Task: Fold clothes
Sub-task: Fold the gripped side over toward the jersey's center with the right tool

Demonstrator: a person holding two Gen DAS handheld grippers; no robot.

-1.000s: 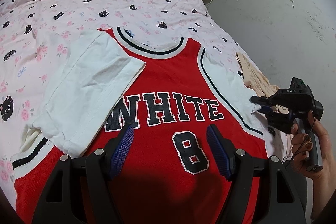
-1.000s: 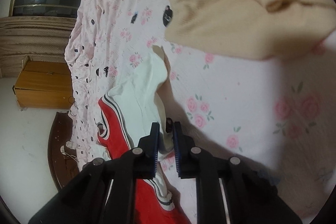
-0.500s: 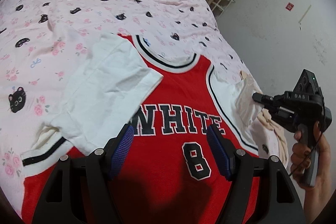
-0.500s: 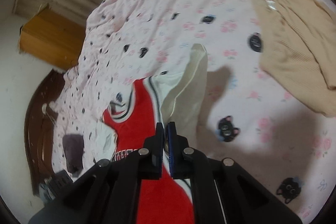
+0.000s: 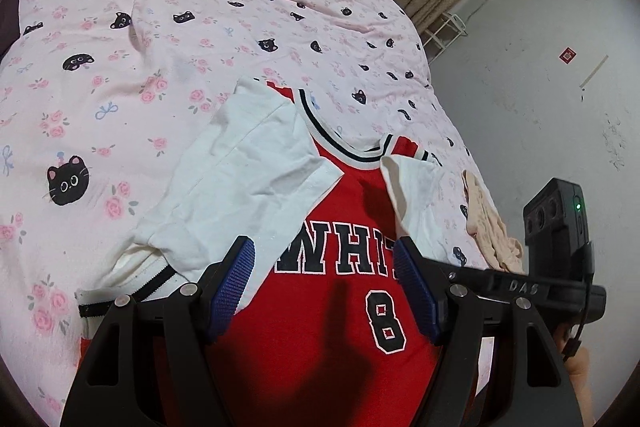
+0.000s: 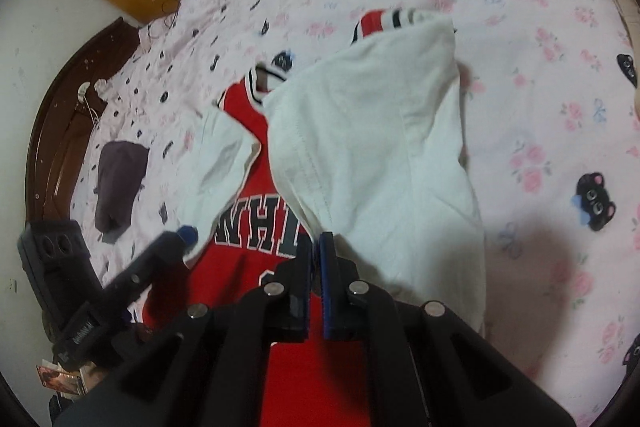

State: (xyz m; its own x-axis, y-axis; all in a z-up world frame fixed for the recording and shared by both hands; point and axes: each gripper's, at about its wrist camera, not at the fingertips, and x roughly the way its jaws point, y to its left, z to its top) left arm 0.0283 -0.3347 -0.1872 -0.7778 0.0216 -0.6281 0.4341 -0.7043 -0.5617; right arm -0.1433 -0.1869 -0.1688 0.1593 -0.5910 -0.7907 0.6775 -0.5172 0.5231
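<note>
We hold the red jersey [image 5: 340, 307] flat on the bed [image 5: 120, 67], chest print facing up. Its left white sleeve [image 5: 240, 187] lies folded inward over the red panel. The right white sleeve [image 6: 380, 155] is raised off the bed and drawn toward the chest. The right hand-held gripper [image 6: 316, 255] is pressed together, pinching the hem edge of that sleeve. The left hand-held gripper [image 5: 324, 287] hangs above the lower chest with its jaws spread and nothing between them.

Risks from this position:
- The pinch takes only a narrow strip of hem. A sideways pull may slip the knit out of the pads, and the sleeve would drop unfolded.
- The body of the jersey is not pinned. Drag through the sleeve may shift the whole garment on the soft quilt and skew the fold line.
- The sleeve hangs with a loose crease; if we lay it down slack, it may bunch over the lettering.

Materials: the sleeves are soft matte cotton knit with stitched hems. The red panel looks like a mesh weave, with striped ribbed trim at the neck and armholes. The quilt is pink, printed with cats and roses, and wrinkled. A beige garment [image 5: 488, 227] lies near the bed edge.
</note>
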